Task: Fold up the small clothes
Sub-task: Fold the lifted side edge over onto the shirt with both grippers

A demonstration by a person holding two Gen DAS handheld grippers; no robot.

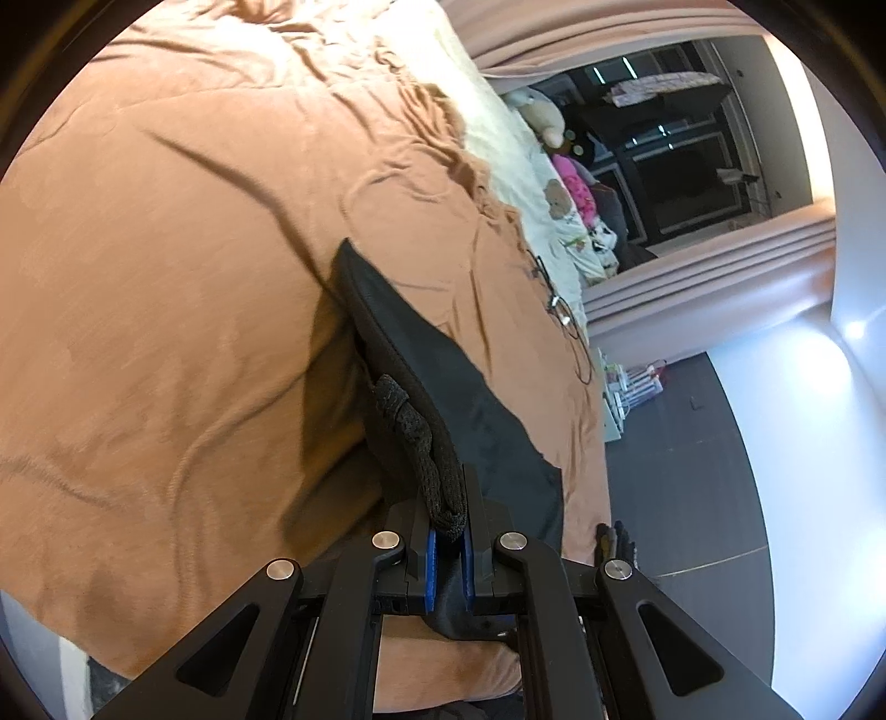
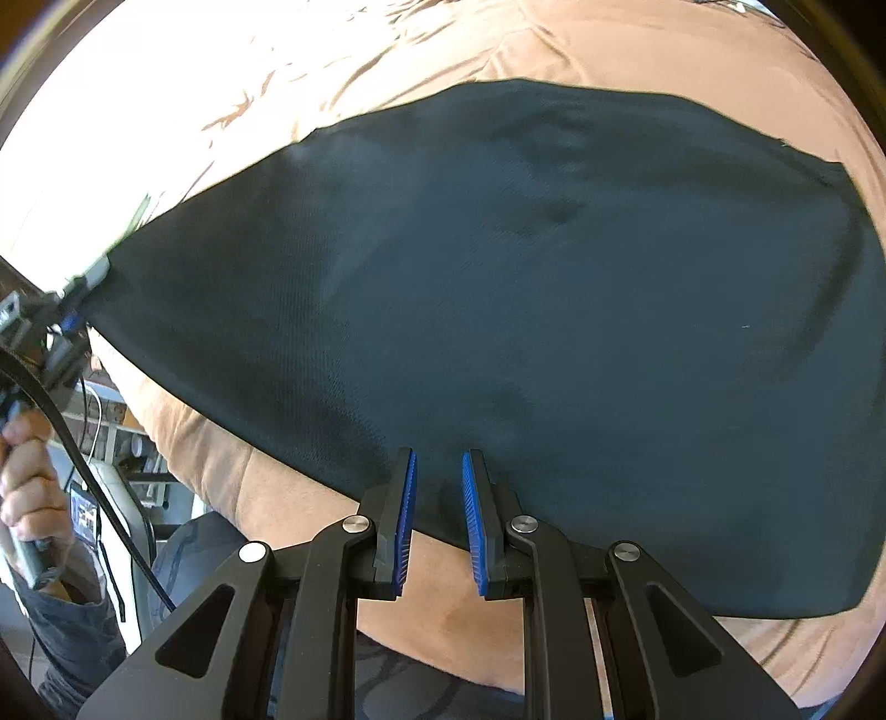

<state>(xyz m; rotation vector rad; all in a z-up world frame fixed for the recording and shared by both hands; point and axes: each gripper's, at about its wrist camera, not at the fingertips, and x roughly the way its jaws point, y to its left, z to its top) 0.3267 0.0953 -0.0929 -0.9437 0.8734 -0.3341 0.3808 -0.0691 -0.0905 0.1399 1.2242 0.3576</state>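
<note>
A black pair of shorts (image 2: pixel 526 288) lies spread on a tan bedspread (image 2: pixel 609 50). In the left wrist view its waistband (image 1: pixel 398 354) and drawstring (image 1: pixel 426 454) rise toward me, and my left gripper (image 1: pixel 449 545) is shut on that waistband edge with the cord between the blue pads. The same gripper (image 2: pixel 72 310) shows at the left in the right wrist view, pinching the garment's corner. My right gripper (image 2: pixel 438 471) hovers open over the near edge of the shorts, blue pads (image 2: pixel 407 515) apart with nothing between them.
The bedspread (image 1: pixel 166 277) fills most of the left wrist view. A pair of glasses (image 1: pixel 559 310) lies near its far edge, past a cream blanket (image 1: pixel 515 149) with toys. A person's hand (image 2: pixel 25 476) holds the left tool; dark floor (image 1: pixel 692 471) lies beyond the bed.
</note>
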